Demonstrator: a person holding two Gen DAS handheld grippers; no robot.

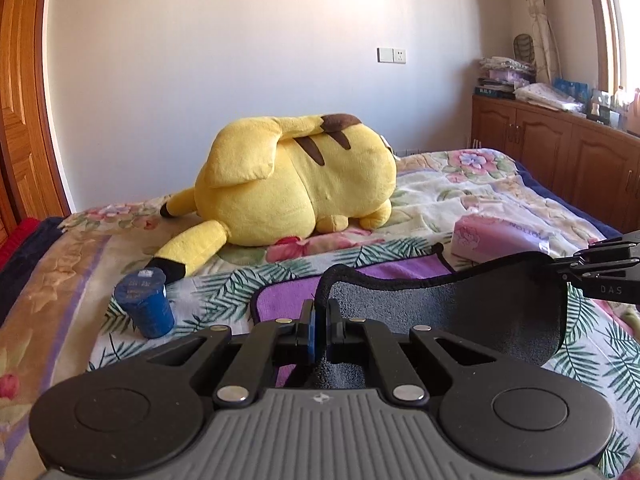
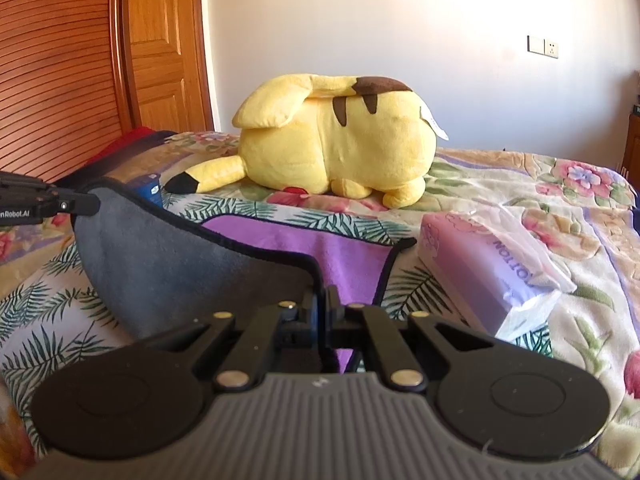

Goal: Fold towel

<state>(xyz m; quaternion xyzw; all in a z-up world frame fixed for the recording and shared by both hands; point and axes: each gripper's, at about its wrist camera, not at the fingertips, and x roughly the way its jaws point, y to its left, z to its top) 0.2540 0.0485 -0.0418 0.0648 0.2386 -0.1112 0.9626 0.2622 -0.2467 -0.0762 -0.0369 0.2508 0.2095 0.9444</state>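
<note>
- The left hand-held gripper (image 1: 319,312) pinches the near edge of the towel (image 1: 440,308), lifted off the bed (image 1: 460,192).
- The right hand-held gripper (image 2: 322,300) clamps the other near corner, so the grey underside hangs between them.
- Ahead of both, the purple far half lies flat, probably as the landing spot.
- Blue cup (image 1: 145,306) front-left, tissue pack (image 2: 492,264) front-right, plush toy (image 1: 296,184) beyond.

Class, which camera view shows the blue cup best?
The left wrist view: the blue cup stands in full sight on the bedspread, left of the towel. In the right wrist view only its top peeks above the lifted towel edge.
</note>
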